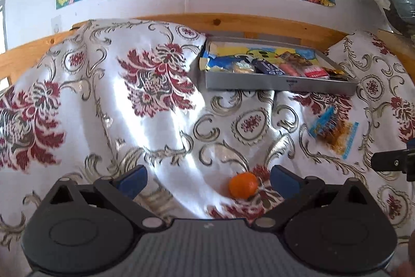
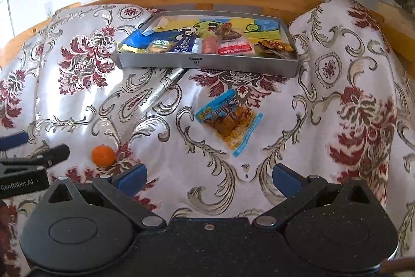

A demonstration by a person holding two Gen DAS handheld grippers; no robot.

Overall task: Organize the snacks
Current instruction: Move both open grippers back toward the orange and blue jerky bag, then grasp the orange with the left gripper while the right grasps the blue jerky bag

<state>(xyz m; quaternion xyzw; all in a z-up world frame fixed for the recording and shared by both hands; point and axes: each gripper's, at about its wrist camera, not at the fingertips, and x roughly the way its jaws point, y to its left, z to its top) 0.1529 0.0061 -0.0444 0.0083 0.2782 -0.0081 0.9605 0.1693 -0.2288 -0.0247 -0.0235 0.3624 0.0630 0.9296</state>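
From the left wrist, the left gripper point(image 1: 207, 179) is seen spread wide and empty; a round, dimpled orange point(image 1: 243, 185) lies on glossy brocade cloth point(image 1: 160, 126) between its fingers, nearer the right one. From the right wrist, the right gripper point(image 2: 208, 178) is likewise held wide apart and empty, a crinkly blue snack packet point(image 2: 229, 118) lying ahead before the grey metal tray point(image 2: 207, 63) of wrapped snacks.

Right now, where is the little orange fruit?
The small orange fruit lies on the floral cloth, just inside the open left gripper, by its right-hand fingertip.
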